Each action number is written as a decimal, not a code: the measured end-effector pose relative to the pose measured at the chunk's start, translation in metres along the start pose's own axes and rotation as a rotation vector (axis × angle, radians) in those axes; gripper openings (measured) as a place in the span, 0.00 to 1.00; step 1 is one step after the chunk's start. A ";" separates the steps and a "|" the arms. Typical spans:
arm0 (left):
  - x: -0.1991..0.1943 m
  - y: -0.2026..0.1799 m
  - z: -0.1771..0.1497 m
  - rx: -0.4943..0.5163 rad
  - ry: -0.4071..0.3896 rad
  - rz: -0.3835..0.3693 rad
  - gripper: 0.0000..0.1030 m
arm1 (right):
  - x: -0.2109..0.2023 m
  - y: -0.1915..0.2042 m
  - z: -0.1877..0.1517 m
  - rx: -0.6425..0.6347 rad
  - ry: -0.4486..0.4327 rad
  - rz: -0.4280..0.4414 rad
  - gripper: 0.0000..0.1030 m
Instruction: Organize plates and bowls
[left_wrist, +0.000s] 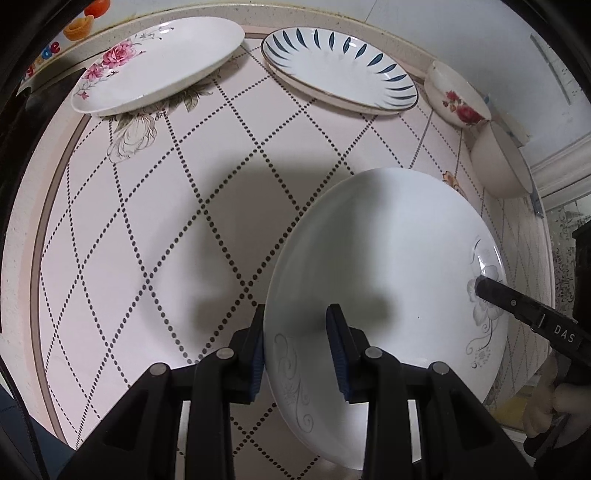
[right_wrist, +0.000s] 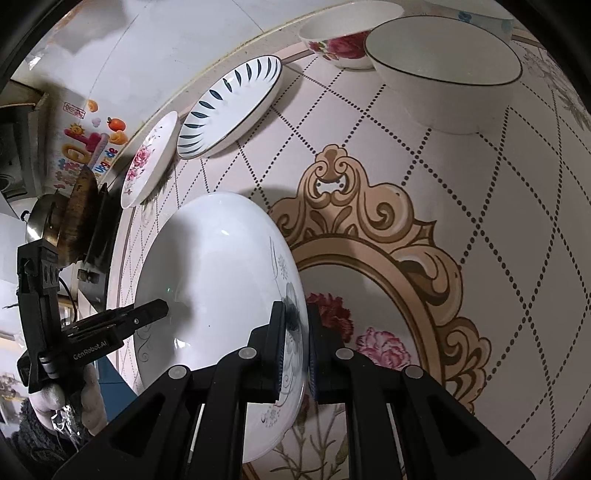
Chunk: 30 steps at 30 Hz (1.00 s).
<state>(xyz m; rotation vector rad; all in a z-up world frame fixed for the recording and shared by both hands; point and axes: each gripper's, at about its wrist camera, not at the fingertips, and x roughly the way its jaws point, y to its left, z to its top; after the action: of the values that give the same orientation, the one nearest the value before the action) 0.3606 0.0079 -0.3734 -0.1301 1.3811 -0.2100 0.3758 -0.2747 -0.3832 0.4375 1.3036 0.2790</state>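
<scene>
Pink round tabletop (left_wrist: 155, 229) with dotted diamond lines, an ornate tan frame motif (right_wrist: 424, 266) and printed flowers; pale wall behind, cartoon stickers (right_wrist: 88, 144) off to one side.

White plate with grey floral print (left_wrist: 384, 251), gripped from two opposite edges and tilted above the tabletop, shadow thrown below it. Left gripper (left_wrist: 295, 350): blue-padded fingers (left_wrist: 338, 350) set either side of the near rim, one pad on the inner face, one against the outside edge, spread only as wide as the rim and its curve, holding the plate. Right gripper (right_wrist: 296, 350): fingers clenched tight on the opposite rim, right over the grey flower, pads pressed to both faces.

From the left wrist view, right gripper's dark fingertip seen touching the plate's far-right rim; gloved hand (left_wrist: 554, 398) behind it. From the right wrist view, left gripper's tip (right_wrist: 147, 312) reaching onto the plate's left side.

Beyond the left fingers, well apart: rose-printed plate (left_wrist: 155, 66) to the far left, blue-leaf plate (left_wrist: 340, 70) ahead, both resting on the tabletop near its edge. Further right of those fingers: rose-printed bowl (left_wrist: 456, 96), then a plain cream bowl with dark rim (left_wrist: 502, 162) just beside it. Ahead and right of the right fingers, same cream bowl upright.
</scene>
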 end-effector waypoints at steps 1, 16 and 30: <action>0.001 -0.001 -0.001 -0.004 0.001 0.000 0.27 | 0.001 -0.001 0.000 -0.002 0.000 0.000 0.12; 0.007 0.002 -0.002 -0.054 0.002 0.025 0.28 | 0.010 -0.005 -0.002 -0.012 0.031 0.024 0.12; -0.088 0.050 0.036 -0.141 -0.184 0.028 0.51 | -0.050 0.007 0.030 0.041 0.040 0.025 0.43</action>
<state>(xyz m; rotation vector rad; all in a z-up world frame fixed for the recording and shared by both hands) 0.3839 0.0754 -0.2934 -0.2420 1.2127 -0.0748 0.3924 -0.2943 -0.3309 0.4852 1.3458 0.2840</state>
